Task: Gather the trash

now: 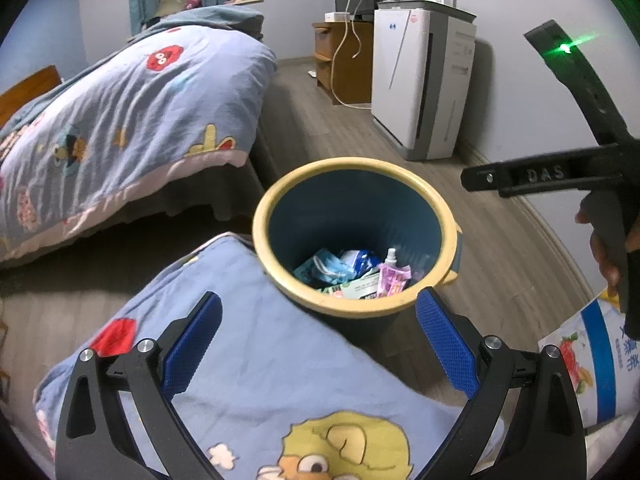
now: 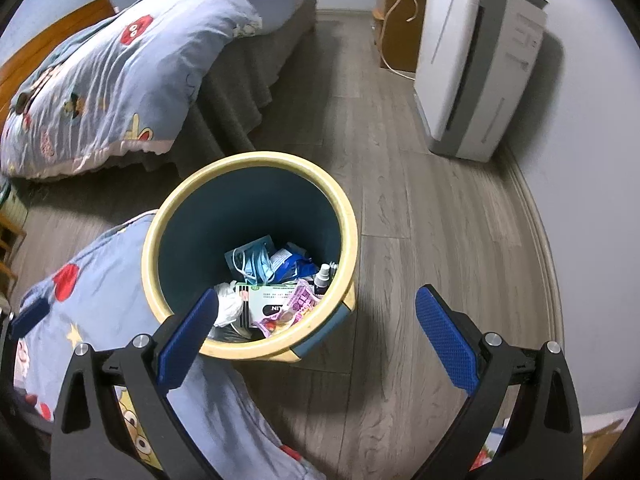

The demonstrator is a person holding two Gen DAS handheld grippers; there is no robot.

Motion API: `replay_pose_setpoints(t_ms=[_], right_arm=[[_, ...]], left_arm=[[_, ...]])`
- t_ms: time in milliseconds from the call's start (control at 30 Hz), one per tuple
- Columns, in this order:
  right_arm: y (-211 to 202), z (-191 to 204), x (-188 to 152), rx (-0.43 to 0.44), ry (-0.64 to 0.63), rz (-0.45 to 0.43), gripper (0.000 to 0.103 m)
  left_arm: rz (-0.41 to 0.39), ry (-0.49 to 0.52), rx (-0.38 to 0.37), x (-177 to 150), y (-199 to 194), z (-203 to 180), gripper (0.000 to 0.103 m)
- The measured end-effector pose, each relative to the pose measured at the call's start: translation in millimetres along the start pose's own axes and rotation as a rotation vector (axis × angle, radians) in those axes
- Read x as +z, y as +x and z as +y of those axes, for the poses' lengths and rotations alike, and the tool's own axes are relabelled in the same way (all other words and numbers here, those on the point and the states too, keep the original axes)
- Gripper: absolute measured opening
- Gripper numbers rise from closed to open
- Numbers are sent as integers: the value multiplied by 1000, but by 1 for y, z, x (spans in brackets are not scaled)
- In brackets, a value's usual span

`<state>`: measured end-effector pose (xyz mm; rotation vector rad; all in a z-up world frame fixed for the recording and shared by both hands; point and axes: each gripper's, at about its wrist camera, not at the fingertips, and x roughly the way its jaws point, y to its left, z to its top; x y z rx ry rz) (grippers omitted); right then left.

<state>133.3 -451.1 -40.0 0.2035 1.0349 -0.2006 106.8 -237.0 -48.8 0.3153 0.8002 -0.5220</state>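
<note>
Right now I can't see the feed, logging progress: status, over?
Left gripper open, empty. Right gripper open, empty. Yellow-rimmed blue trash bin on floor, wrappers, masks, small bottle inside. Blue cartoon quilt against bin's side.

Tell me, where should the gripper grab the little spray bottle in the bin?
Probably its cap end, coming straight down from above. The spray bottle leans against the trash bin's inner wall, cap uppermost, with wrappers crowding its base, so only the top looks free for the open right gripper.

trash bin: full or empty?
Partly filled. The trash bin stands upright with face masks, wrappers and a small bottle covering its bottom, well below the rim.
</note>
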Motion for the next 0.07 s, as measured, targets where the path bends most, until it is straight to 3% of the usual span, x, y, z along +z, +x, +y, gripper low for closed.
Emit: replay_pose_setpoints(t_ms=[67], right_arm=[[-3,9,0,-20,-5,2,97]], left_arm=[[-2,21,25,-3,-16,3,96]])
